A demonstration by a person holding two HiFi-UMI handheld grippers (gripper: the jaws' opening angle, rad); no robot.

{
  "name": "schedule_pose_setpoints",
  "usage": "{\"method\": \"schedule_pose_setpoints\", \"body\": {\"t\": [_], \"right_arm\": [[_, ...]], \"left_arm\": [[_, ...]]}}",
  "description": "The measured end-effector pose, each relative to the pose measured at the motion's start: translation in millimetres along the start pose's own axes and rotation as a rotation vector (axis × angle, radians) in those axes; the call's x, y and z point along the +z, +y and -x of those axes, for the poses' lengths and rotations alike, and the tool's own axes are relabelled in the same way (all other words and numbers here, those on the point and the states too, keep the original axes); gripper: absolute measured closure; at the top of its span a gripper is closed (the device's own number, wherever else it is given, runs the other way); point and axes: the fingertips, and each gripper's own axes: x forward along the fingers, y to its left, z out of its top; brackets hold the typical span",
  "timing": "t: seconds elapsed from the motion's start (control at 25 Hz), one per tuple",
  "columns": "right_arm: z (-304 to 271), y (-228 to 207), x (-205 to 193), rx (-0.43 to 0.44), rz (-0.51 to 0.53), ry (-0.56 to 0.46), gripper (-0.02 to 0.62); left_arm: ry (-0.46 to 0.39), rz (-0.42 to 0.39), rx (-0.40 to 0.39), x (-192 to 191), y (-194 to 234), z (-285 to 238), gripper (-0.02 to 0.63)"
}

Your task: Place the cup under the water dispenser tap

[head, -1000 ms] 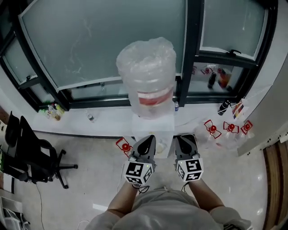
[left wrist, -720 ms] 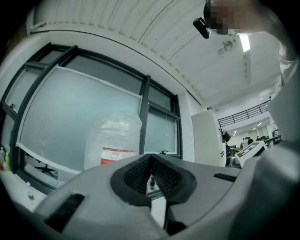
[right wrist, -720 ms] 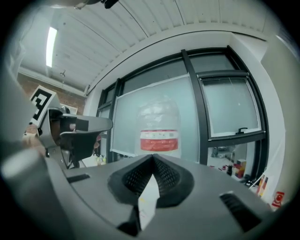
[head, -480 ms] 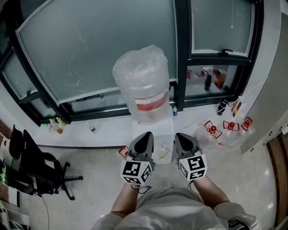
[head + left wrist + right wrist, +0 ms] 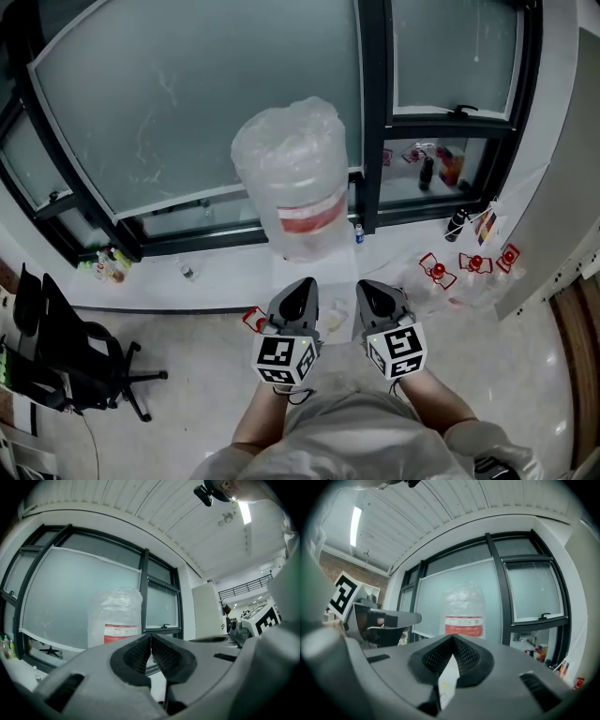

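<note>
The water dispenser's big clear bottle (image 5: 292,178), wrapped in plastic with a red label, stands before the window; it also shows as the bottle (image 5: 119,616) and the bottle (image 5: 463,609) in the gripper views. My left gripper (image 5: 302,289) and right gripper (image 5: 367,291) are held side by side just in front of it, level, over the white dispenser body (image 5: 339,305). The left gripper (image 5: 150,637) and the right gripper (image 5: 453,638) are shut with nothing between the pads. A small pale thing (image 5: 332,322) lies between them; I cannot tell what it is. The tap is hidden.
A black office chair (image 5: 66,347) stands at the left. Red-capped clear containers (image 5: 469,267) sit on the floor at the right, and a red item (image 5: 253,319) lies left of the dispenser. Bottles (image 5: 441,169) line the window sill; dark window frames (image 5: 373,112) run behind.
Both grippers have risen a little, still side by side in front of the bottle. Their jaws stay shut.
</note>
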Motion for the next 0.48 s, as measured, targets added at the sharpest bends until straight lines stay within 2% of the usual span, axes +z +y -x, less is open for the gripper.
{"method": "schedule_pose_setpoints", "body": {"t": [0.24,0.48], "right_arm": [[0.2,2.5,-6.0,0.007,-0.073,0.007,0.568],[2.8,0.9,-4.9,-0.003,-0.039,0.007,0.568]], "left_arm": [[0.025,0.004,0.03,-4.9,4.5,5.5,0.586],[0.036,-0.003,0.041,-5.9,7.2,9.0,0.586]]}}
